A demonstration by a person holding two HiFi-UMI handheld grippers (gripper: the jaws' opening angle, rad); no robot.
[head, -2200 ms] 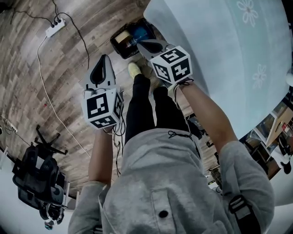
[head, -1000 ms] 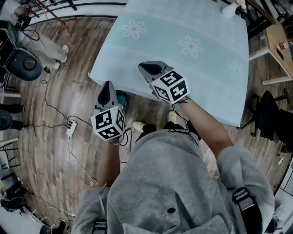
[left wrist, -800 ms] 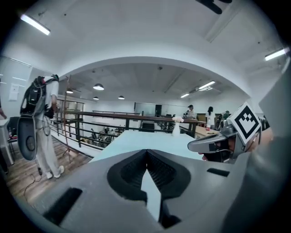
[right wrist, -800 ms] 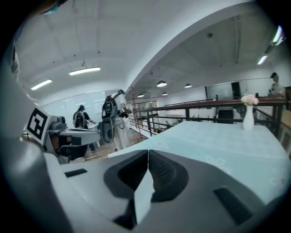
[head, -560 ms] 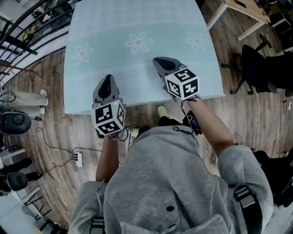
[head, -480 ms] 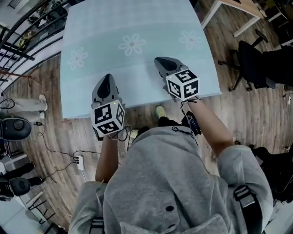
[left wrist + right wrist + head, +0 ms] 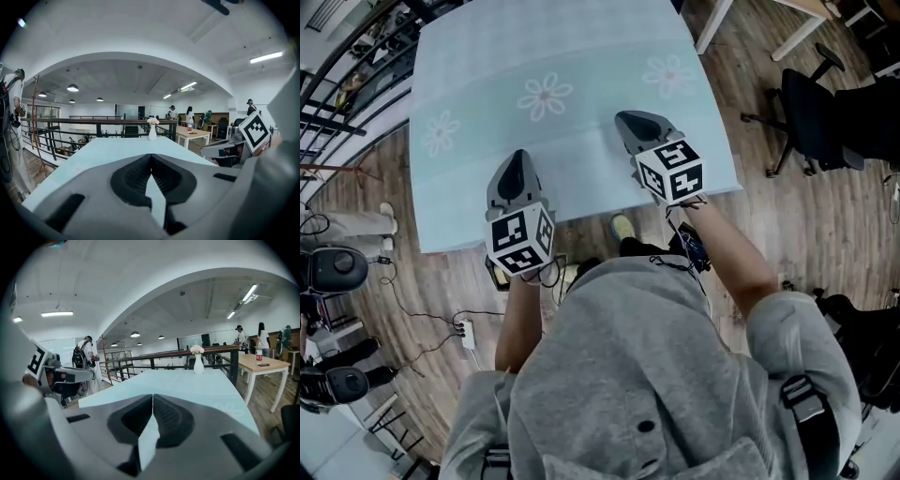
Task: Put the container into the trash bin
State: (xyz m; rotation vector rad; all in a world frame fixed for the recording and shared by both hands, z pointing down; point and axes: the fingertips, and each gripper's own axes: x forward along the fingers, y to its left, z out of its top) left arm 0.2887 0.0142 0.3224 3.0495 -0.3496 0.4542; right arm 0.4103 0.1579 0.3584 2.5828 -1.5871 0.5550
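Note:
No container shows in any view. Both grippers hover over the near edge of a pale blue table [image 7: 581,56] with flower prints. My left gripper [image 7: 517,155] is shut and empty; in the left gripper view its jaws [image 7: 151,157] meet at the tips with only the table top [image 7: 108,150] beyond. My right gripper [image 7: 626,117] is shut too, with nothing between its jaws [image 7: 153,397]. A dark boxy thing [image 7: 491,272], maybe the trash bin, peeks out on the floor under the left gripper's marker cube, mostly hidden.
A white vase with flowers [image 7: 152,131] stands at the table's far end. A black office chair [image 7: 811,112] sits right of the table. A power strip with cables [image 7: 467,330] lies on the wooden floor at the left. A dark railing [image 7: 337,56] runs behind. Several people stand far off.
The view has swung from the floor, where an open bin sat by the right gripper, up to the table. Both shut grippers now hang over the table's near edge.

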